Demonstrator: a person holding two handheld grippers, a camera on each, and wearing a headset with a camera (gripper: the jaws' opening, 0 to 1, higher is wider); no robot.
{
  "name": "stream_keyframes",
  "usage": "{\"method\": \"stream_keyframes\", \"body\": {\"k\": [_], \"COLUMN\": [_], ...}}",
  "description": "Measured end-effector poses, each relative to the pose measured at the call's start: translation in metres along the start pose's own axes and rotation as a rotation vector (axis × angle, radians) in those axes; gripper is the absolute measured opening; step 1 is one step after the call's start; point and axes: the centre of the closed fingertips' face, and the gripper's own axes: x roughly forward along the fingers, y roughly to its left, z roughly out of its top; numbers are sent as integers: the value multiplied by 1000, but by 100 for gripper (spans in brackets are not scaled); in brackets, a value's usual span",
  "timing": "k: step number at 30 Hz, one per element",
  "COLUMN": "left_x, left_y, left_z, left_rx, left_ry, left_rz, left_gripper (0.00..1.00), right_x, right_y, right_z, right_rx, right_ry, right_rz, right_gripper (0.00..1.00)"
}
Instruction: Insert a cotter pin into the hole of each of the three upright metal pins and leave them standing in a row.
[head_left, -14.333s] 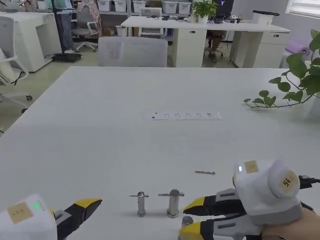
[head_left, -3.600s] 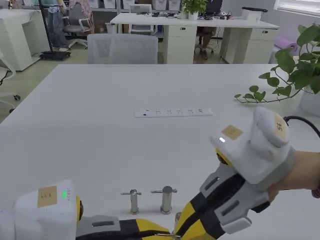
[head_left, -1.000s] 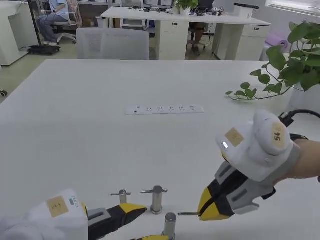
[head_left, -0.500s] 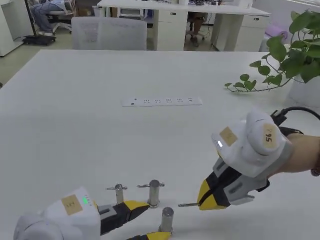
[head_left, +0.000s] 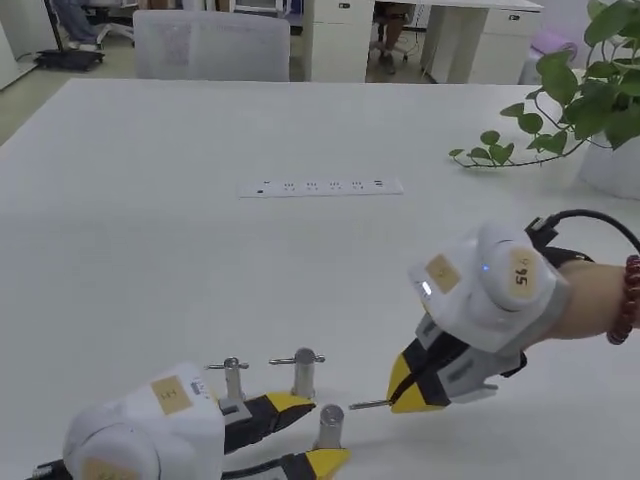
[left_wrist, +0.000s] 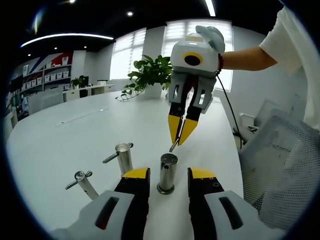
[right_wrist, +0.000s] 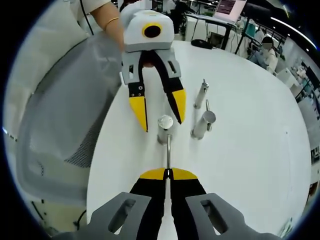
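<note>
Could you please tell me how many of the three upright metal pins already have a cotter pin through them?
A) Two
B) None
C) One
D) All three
A: inserted cotter pins cross the tops of the middle pin and the far pin, while the nearest pin is bare and the right gripper holds a loose cotter pin pointed at it.

My right gripper (head_left: 397, 398) hides most of the cotter pin (head_left: 367, 405) between its jaws; just the free end sticks out. I cannot tell whether that end has reached the hole in the nearest metal pin (head_left: 330, 420): the hole is too small to make out. That pin's foot sits behind a jaw of my left gripper (head_left: 318, 430), whose body the head view's bottom edge cuts off. The plant pot (head_left: 615, 165) at the table's right edge is cut off too.
</note>
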Motion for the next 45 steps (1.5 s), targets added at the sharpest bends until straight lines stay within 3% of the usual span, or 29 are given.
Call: {"method": "stream_keyframes", "body": {"k": [9,20,45], "left_x": [6,12,14], "left_y": [0,2,2], "left_z": [-6,-7,-9], "left_rx": [-3,-11,-10], "left_ry": [16,13,14], "left_rz": [-7,-5,-10], "left_gripper": [21,13,12], "right_x": [5,9,4], "right_y": [-1,-1,0], "right_z": [1,1,8], "right_rx": [-20,-33,-63], "right_ry": [5,6,-13], "right_rz": [12,26,33], "right_gripper": [3,3,3]}}
